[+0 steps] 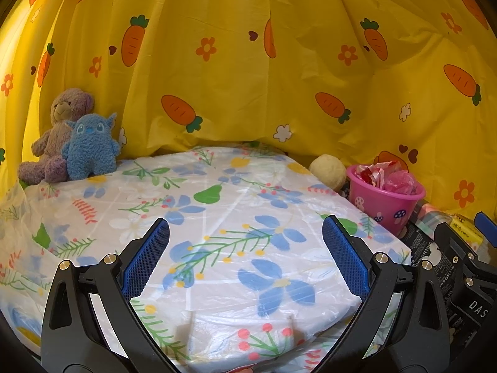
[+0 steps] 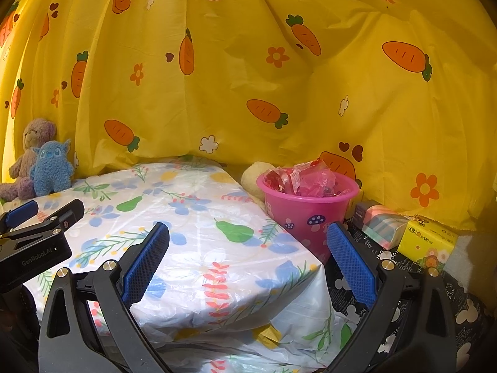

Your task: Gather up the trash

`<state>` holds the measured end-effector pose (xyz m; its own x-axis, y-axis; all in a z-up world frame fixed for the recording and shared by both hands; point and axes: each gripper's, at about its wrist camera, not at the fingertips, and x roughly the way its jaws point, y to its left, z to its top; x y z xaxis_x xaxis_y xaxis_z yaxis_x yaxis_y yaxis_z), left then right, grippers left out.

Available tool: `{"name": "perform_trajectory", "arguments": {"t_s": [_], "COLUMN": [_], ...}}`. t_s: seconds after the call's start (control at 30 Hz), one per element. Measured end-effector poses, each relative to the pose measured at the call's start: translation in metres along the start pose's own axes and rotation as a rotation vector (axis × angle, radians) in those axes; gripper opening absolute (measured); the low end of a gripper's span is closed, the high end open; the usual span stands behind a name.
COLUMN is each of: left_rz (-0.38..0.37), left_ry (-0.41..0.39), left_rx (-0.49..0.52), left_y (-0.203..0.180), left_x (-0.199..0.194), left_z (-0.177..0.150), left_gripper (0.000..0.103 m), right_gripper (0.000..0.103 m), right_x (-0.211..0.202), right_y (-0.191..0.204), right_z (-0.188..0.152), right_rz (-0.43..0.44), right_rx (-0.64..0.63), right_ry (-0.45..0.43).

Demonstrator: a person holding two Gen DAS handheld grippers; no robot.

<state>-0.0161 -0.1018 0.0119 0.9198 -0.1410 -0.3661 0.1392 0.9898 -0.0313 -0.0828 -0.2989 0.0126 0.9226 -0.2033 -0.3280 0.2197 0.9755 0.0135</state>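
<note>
- Left wrist view: the left claw [image 1: 245, 242] stands wide and holds nothing, above the table [image 1: 217, 217] with its glossy, crinkled floral plastic cover. The top looks bare of litter. Off the table's far right corner sits the pink bucket [image 1: 385, 202], smooth plastic with mushroom prints, full of crumpled red wrappers [image 1: 388, 175].
- Right wrist view: the right claw [image 2: 248, 245] is wide too, empty. The bucket [image 2: 306, 209] sits beside the table's right edge, heaped with shiny wrappers [image 2: 304, 178]. I judge collecting nearly done; nothing loose shows.

tabletop [image 1: 217, 217] open; bin [image 2: 306, 214] blocks rt
</note>
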Motion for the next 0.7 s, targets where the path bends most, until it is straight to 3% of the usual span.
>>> {"name": "perform_trajectory", "arguments": {"t_s": [0.7], "left_rz": [0.003], "left_ry": [0.001], "left_rx": [0.001], "left_y": [-0.0002], "left_x": [0.0006], "left_z": [0.0002], "left_gripper": [0.097], "right_gripper": [0.097], "right_x": [0.0017], "right_y": [-0.0037], "right_z": [0.0003], "right_rz": [0.000], "right_rx": [0.003], "right_ry": [0.001]}}
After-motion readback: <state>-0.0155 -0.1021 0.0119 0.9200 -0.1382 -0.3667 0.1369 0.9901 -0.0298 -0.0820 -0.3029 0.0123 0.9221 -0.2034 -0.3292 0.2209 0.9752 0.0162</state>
